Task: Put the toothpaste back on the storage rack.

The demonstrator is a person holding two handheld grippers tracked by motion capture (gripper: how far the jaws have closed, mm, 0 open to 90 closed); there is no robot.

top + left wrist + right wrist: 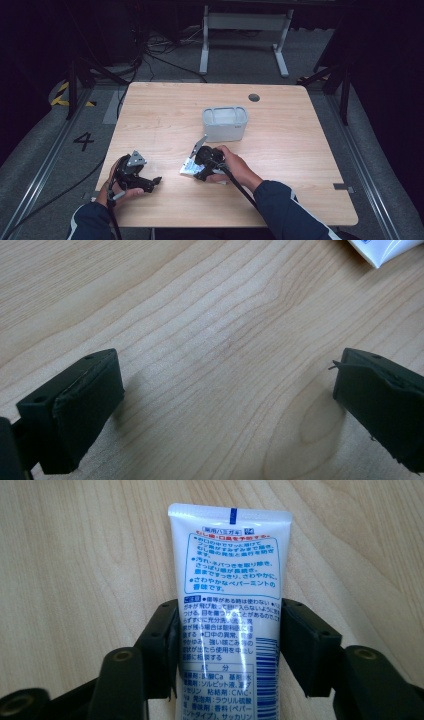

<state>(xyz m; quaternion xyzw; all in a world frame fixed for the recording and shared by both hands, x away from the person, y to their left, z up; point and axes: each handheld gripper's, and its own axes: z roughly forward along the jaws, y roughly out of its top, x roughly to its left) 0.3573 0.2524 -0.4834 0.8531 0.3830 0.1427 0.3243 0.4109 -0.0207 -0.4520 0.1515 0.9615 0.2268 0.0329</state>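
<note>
Gripping the flat white plastic tube [229,615] with blue print on the pale wooden table [300,165], the right gripper [229,645] pinched it while the left gripper [227,395] rested agape.

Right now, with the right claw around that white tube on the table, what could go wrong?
1. The right claw pinches the soft tube across its body; a hard squeeze may dent it or push paste toward the cap end.
2. The tube is glossy, so it might slip when lifted.
3. The grey bin stands close ahead; a low swing could knock its wall.
</note>
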